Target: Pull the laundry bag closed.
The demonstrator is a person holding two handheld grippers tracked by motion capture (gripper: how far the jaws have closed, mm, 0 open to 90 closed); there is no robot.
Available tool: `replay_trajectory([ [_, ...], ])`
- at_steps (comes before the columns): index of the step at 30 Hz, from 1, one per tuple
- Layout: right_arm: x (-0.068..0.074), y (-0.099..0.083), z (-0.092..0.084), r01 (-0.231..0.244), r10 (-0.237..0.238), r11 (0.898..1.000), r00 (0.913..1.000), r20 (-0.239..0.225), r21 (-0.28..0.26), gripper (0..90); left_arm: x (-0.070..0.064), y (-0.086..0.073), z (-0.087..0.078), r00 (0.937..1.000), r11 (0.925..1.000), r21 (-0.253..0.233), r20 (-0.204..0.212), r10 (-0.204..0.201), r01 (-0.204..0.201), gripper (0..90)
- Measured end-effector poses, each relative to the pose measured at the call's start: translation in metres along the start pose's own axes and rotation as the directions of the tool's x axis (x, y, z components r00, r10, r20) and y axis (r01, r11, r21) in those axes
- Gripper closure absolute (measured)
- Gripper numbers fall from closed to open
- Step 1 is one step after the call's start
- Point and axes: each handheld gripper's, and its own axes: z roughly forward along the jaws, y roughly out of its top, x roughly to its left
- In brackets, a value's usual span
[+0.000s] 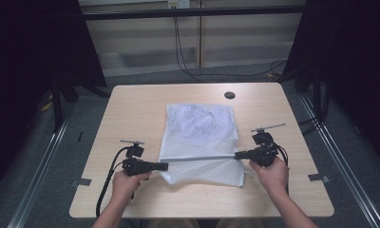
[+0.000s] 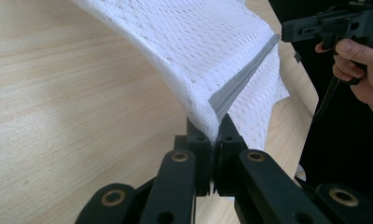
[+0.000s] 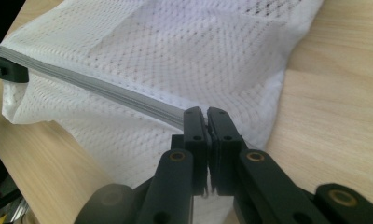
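Mesh laundry bag (image 1: pixel 200 142), white with a grey zipper band (image 1: pixel 197 158), lies on the middle of the wooden table (image 1: pixel 131 109), its far end flat toward the round hole (image 1: pixel 230 95) in the tabletop and its near end lifted along the band. Both grippers hold that band, 1 at each end. The left gripper (image 2: pixel 216 128) has its 2 jaws pressed together on the band's left end, with the mesh draping over and past the jaw tips. The right gripper (image 3: pixel 206 122) pinches the band's right end the same way, jaws squeezed onto the fabric with the bag spreading away beyond them. Between the 2 grips the band runs straight and taut above the table.

To do this step well, I would keep both pinches firm and the pull even, so the band stays level and neither end slips. Moving both hands together should carry the fold without dragging the far end out of place.
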Motion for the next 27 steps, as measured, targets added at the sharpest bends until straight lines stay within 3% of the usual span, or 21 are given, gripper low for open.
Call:
replay_trajectory([
  [5, -0.004, -0.003, -0.002, -0.002, 0.002, 1.0, 1.0, -0.008, -0.006, 87.1, 0.001, 0.0, 0.001, 0.9998, 0.9997, 0.011, -0.006, 0.02, -0.02, 88.0],
  [11, -0.004, -0.004, -0.003, 0.016, -0.016, 1.0, 0.9998, 0.011, -0.004, 87.1, 0.0, 0.0, -0.001, 1.0, 1.0, -0.001, -0.004, -0.002, 0.002, 88.1],
  [19, -0.012, -0.008, -0.009, 0.0, 0.0, 1.0, 0.9999, 0.01, -0.012, 87.1, 0.0, 0.0, 0.002, 0.9997, 0.9997, 0.009, -0.006, 0.023, -0.023, 88.1],
  [20, -0.012, -0.009, -0.009, 0.003, -0.002, 1.0, 0.9999, 0.014, -0.009, 86.9, -0.002, 0.0, 0.002, 0.9988, 0.9989, 0.007, -0.01, 0.047, -0.047, 86.2],
  [22, -0.013, -0.009, -0.009, 0.004, -0.004, 1.0, 0.9999, 0.014, -0.01, 86.7, -0.003, 0.0, 0.002, 0.9988, 0.9989, 0.002, -0.014, 0.047, -0.047, 83.5],
  [23, -0.014, -0.011, -0.01, 0.009, -0.009, 1.0, 0.9997, 0.023, -0.016, 86.4, -0.004, 0.001, 0.001, 0.9989, 0.999, 0.007, -0.014, 0.045, -0.045, 70.6],
  [24, -0.014, -0.011, -0.01, 0.009, -0.009, 1.0, 0.9997, 0.023, -0.016, 86.4, -0.004, 0.001, 0.001, 0.9989, 0.999, 0.007, -0.014, 0.045, -0.045, 65.2],
  [25, -0.014, -0.011, -0.011, 0.007, -0.007, 1.0, 0.9997, 0.024, -0.019, 86.3, -0.005, 0.0, 0.001, 0.9975, 0.9979, 0.015, -0.032, 0.064, -0.063, 65.2],
  [26, -0.015, -0.012, -0.012, 0.007, -0.006, 1.0, 0.9997, 0.026, -0.024, 85.9, -0.006, 0.0, 0.002, 0.9965, 0.9972, 0.016, -0.041, 0.074, -0.073, 46.8],
  [27, -0.016, -0.012, -0.014, 0.007, -0.006, 0.999, 0.9997, 0.022, -0.044, 74.0, -0.007, 0.001, 0.003, 0.9932, 0.9964, 0.001, -0.08, 0.084, -0.084, 38.7],
])
